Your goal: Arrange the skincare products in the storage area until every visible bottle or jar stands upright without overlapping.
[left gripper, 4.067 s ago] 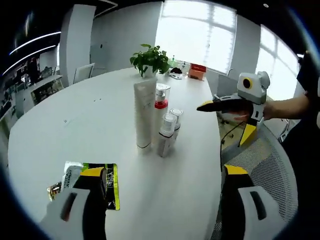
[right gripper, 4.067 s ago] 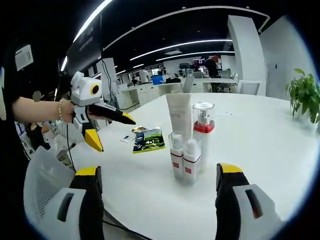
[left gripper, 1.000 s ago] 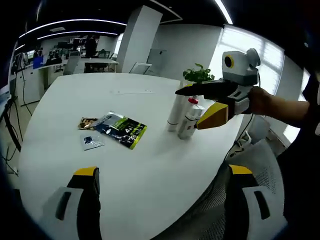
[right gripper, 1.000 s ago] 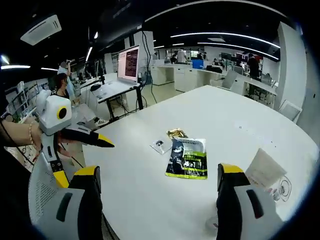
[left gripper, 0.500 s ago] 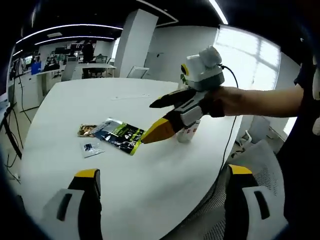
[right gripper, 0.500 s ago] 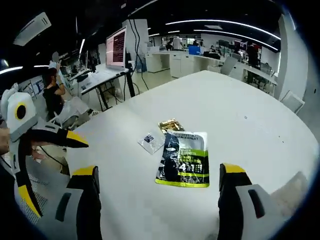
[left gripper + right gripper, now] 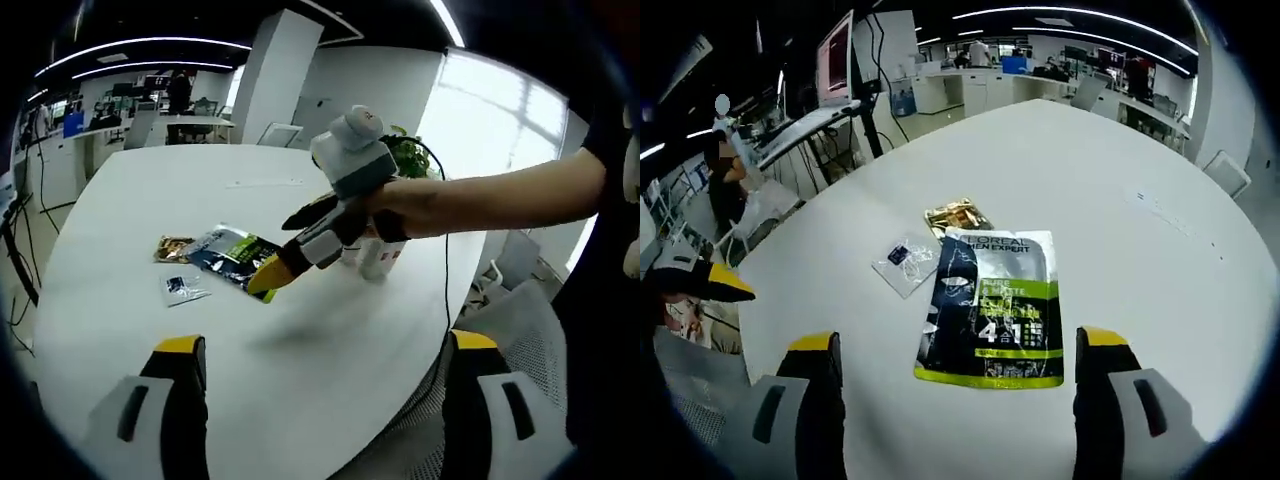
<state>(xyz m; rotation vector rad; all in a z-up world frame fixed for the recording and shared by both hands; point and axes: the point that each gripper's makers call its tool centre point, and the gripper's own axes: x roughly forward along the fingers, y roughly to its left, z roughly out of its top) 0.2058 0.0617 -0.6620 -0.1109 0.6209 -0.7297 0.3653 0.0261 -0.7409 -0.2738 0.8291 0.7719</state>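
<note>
Location: open-plan office.
Rows of desks [image 7: 970, 85] carry monitors [image 7: 833, 45] under linear ceiling lights [image 7: 1080, 20]. A large white oval bench [image 7: 120, 330] stands by a white column [image 7: 270, 75], bright windows [image 7: 490, 110], a mesh office chair [image 7: 510, 320] and a potted plant [image 7: 408, 155].

Big white round table [image 7: 130, 220] stretches ahead of the jaws; beyond it a white pillar [image 7: 270, 70], bright windows [image 7: 490, 110], ceiling strip lights [image 7: 1080, 20], office desks [image 7: 970, 90].
</note>
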